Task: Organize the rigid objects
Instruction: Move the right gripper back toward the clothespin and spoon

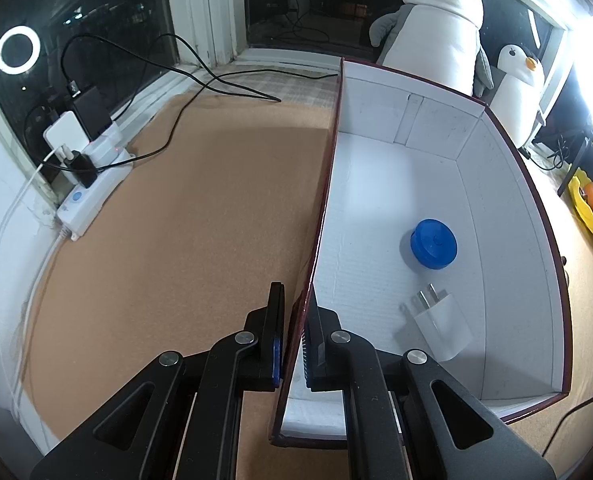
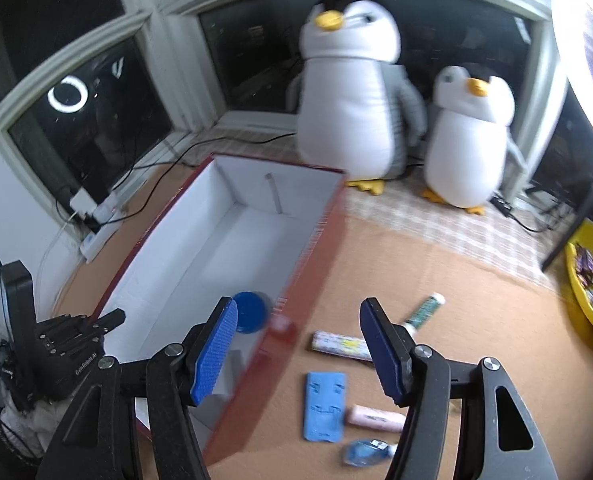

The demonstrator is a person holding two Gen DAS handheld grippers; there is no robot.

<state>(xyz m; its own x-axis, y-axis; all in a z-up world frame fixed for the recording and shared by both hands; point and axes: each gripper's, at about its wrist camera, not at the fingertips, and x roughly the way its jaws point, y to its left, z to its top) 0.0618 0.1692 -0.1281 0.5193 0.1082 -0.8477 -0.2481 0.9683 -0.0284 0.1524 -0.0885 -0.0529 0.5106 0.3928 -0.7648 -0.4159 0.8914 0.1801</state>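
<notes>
1. Cork-brown tabletop [image 1: 184, 208] runs up to dark night windows at its far edge, where a large plush penguin [image 2: 350, 80] and a smaller one [image 2: 470, 136] stand near the far right corner.
2. Along the left edge sit a white power strip [image 1: 96, 184] with chargers, and loose black cables [image 1: 200, 80] trail onto the surface; the wide stretch between strip and box is bare cork.
3. A long, open red box [image 1: 552, 264] with white inner walls lies lengthwise in the middle.
4. Inside it, a blue round disc [image 1: 433, 243] rests near the right wall, with a white plug charger [image 1: 442, 326] just nearer, apart from it.
5. The left gripper [image 1: 294, 344] is clenched on the box's left wall, one finger on each side.
6. The right gripper [image 2: 298, 354] hangs released above the box's right wall, fingers wide apart.
7. On the tabletop right of the box lie a patterned tube [image 2: 340, 345], a green-white tube [image 2: 424, 310], a blue flat card [image 2: 324, 406], a pink bar [image 2: 376, 418] and a small blue bottle [image 2: 366, 451], close together.
8. A yellow bowl [image 2: 580, 292] of oranges sits at the right edge, well apart.
</notes>
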